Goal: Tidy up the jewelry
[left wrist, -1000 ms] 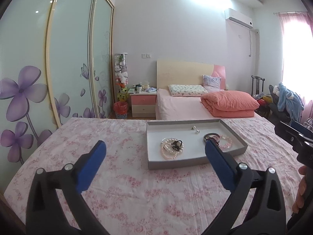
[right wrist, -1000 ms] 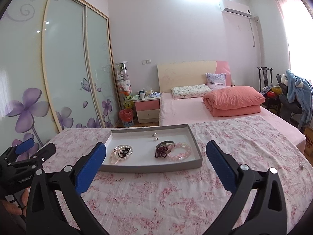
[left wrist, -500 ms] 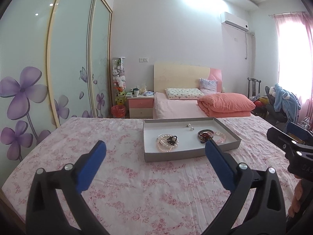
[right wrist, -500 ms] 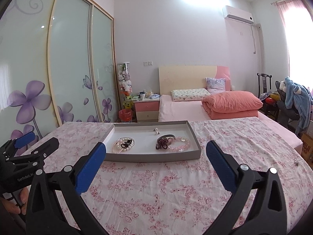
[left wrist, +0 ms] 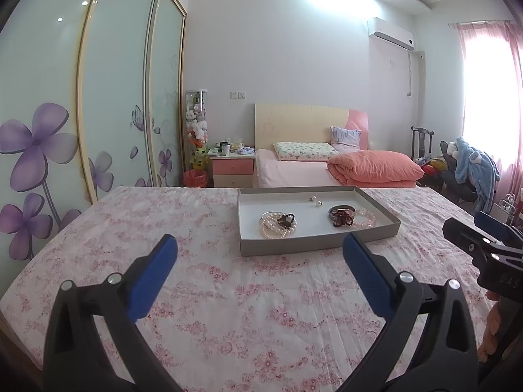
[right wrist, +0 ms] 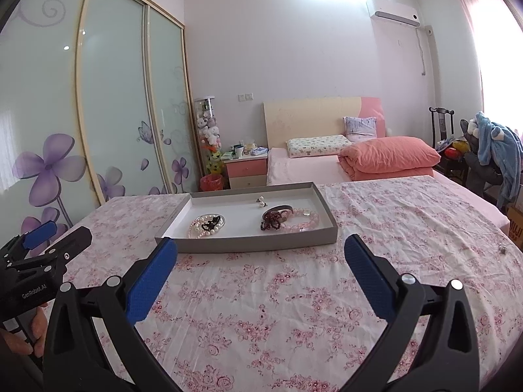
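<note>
A grey tray (left wrist: 313, 245) (right wrist: 248, 245) sits on the floral tablecloth. It holds a white pearl string with a dark piece (left wrist: 278, 225) (right wrist: 206, 225), a pink bead bracelet (left wrist: 364, 217) (right wrist: 302, 219) with a dark bangle and dark red beads (left wrist: 341, 215) (right wrist: 274, 217), and two small pearl earrings (left wrist: 315, 200) (right wrist: 261, 201). My left gripper (left wrist: 260, 261) is open and empty, short of the tray's near wall; it also shows in the right wrist view (right wrist: 49, 241). My right gripper (right wrist: 261, 261) is open and empty too; it also shows in the left wrist view (left wrist: 480, 235).
The table carries a pink floral cloth (left wrist: 228, 294). A small metal object (right wrist: 502, 250) lies on the cloth at the far right. Behind stand a bed with an orange quilt (left wrist: 376, 166), a pink nightstand (left wrist: 232, 171) and a sliding wardrobe (left wrist: 98, 114).
Both grippers have pulled back and risen a little from the tray, which now looks smaller and farther. Both stay open. The jewelry has not moved.
</note>
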